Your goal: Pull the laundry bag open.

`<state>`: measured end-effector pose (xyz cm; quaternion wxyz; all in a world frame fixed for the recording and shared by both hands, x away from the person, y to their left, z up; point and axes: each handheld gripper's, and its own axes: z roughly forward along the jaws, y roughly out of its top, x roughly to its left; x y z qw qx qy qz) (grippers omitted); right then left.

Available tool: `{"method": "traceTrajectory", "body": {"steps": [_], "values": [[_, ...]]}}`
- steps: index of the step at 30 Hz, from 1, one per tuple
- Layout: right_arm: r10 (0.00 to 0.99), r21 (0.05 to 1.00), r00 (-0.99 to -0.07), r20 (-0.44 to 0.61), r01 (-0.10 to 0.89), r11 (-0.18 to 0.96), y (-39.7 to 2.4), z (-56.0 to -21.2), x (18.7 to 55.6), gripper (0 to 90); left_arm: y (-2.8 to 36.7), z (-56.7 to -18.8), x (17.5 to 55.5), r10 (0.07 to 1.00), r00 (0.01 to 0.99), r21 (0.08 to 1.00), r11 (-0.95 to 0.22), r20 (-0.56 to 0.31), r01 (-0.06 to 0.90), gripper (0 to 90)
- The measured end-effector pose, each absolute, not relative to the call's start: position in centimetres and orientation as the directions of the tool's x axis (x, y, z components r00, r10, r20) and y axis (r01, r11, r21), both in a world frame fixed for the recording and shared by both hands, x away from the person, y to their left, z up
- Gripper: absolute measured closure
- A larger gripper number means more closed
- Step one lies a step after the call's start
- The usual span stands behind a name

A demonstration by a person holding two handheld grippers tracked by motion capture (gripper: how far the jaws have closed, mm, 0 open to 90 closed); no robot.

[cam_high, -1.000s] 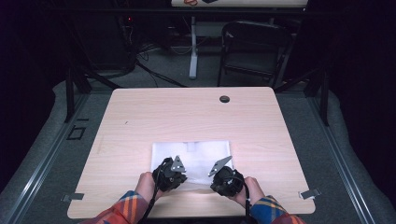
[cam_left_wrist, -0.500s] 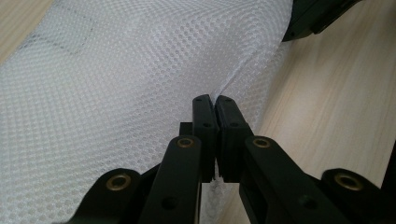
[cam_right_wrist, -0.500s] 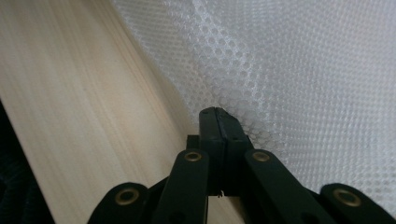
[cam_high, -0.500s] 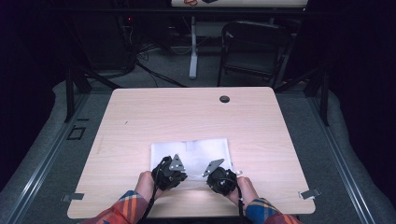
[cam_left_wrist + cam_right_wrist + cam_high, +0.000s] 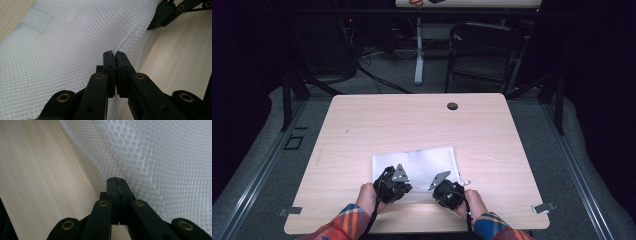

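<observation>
Your right gripper [image 5: 447, 190] has dipped a little lower than a second ago, and now it and your left gripper [image 5: 395, 187] both pinch the near edge of the white mesh bag [image 5: 422, 161], which stretches away in front of their jaws, ready for lifting.

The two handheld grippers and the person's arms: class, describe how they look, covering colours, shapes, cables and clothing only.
Both the left gripper and the right gripper are black, each topped by a grey three-cornered plate. Their jaws are flat black linkage bars joined by brass-coloured pivots, ending in narrow rectangular pads. A thin black cable trails back from each. The sleeves are plaid in red, orange and blue.
</observation>
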<state>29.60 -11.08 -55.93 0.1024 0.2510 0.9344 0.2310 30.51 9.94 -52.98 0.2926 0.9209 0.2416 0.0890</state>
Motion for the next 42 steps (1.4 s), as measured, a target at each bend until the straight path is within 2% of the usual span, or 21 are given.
{"method": "traceTrajectory", "body": {"steps": [16, 42], "values": [[0.512, 0.487, -0.857, -0.061, 0.423, 0.765, -11.2, -56.0, 29.6, 90.0, 10.5, -52.2, 31.2, 0.551, 0.835, 0.591, -0.678, 0.015, 0.437, 88.0], [0.509, 0.474, -0.86, -0.05, 0.428, 0.77, -11.0, -55.9, 29.5, 90.0, 11.1, -50.0, 32.3, 0.575, 0.818, 0.61, -0.649, 0.002, 0.455, 88.2]]}}
